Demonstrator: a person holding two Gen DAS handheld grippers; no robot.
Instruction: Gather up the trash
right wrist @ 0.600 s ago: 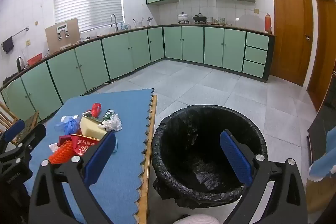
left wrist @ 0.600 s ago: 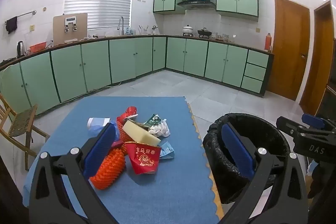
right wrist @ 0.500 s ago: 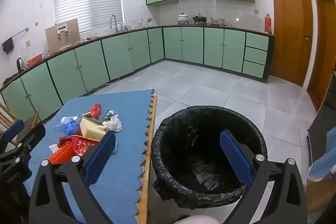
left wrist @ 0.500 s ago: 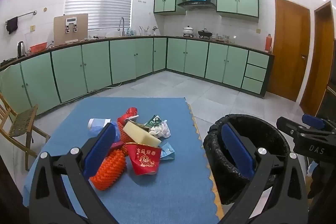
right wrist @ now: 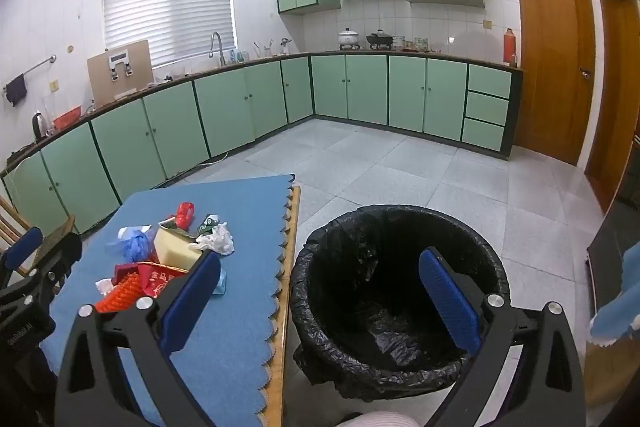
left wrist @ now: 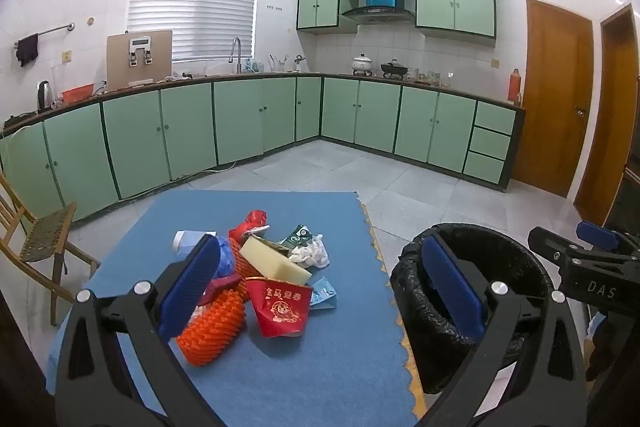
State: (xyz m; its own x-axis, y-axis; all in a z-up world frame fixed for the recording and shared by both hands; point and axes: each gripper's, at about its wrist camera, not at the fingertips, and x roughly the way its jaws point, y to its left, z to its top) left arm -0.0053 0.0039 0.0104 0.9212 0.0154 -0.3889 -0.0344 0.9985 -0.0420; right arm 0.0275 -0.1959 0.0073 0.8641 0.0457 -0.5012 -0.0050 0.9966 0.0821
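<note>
A heap of trash lies on the blue mat (left wrist: 280, 367): an orange foam net (left wrist: 212, 327), a red paper packet (left wrist: 282, 307), a pale yellow sponge block (left wrist: 274, 261), crumpled white paper (left wrist: 312, 253) and a blue plastic bag (right wrist: 134, 241). A bin lined with a black bag (right wrist: 396, 291) stands on the floor right of the table. My left gripper (left wrist: 320, 287) hovers open above the heap's near side, holding nothing. My right gripper (right wrist: 320, 301) is open and empty over the bin's near rim. The same heap shows in the right wrist view, with the sponge block (right wrist: 174, 249) on top.
The table's scalloped wooden edge (right wrist: 286, 267) runs close to the bin. A wooden chair (left wrist: 36, 239) stands left of the table. Green cabinets (left wrist: 240, 123) line the far walls, and wooden doors (left wrist: 556, 99) are at the right. Grey tiled floor (right wrist: 400, 163) lies beyond.
</note>
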